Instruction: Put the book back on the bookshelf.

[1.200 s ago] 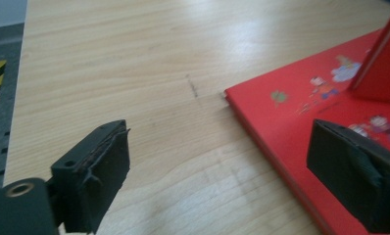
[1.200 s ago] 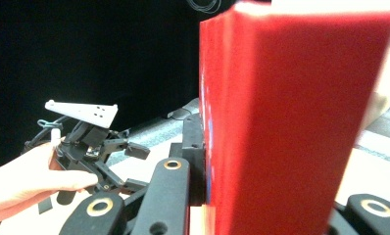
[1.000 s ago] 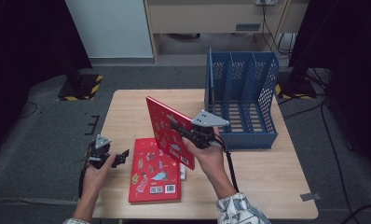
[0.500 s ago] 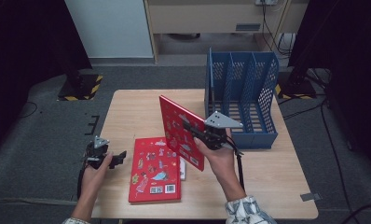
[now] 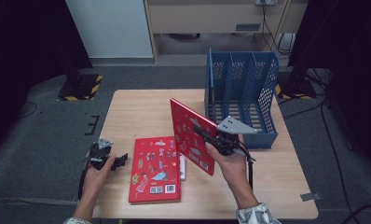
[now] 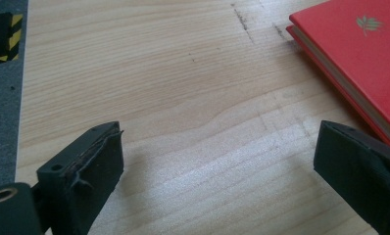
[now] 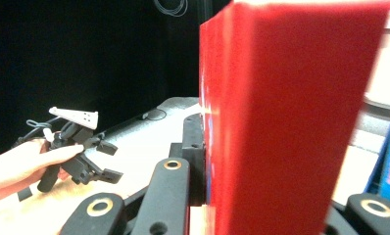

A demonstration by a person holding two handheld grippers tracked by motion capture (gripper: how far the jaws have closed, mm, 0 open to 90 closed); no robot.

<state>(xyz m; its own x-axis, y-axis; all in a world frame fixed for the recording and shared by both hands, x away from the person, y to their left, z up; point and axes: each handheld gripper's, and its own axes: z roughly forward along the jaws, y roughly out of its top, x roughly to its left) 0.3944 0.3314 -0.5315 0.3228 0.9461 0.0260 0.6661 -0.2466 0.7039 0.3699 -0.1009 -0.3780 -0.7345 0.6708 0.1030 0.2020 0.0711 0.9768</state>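
Observation:
My right gripper (image 5: 210, 136) is shut on a red picture book (image 5: 189, 136), holding it upright above the table's middle, just left of the blue file rack (image 5: 242, 93). In the right gripper view the red book (image 7: 281, 122) stands between the jaws, with one black finger (image 7: 192, 147) pressed on its cover. A second red book (image 5: 155, 170) lies flat on the table near the front. My left gripper (image 5: 120, 160) rests open at the table's left edge, pointing at that flat book. In the left gripper view the left gripper (image 6: 217, 147) holds nothing, and the flat book (image 6: 359, 58) lies ahead to the right.
The wooden table (image 5: 137, 112) has bare room behind the flat book. The blue rack has several upright slots and stands at the back right. A white edge (image 5: 182, 168) sticks out from under the flat book. Dark floor surrounds the table.
My right hand has carried the upright red book to the right, closer to the blue rack. The left gripper has stayed in place.

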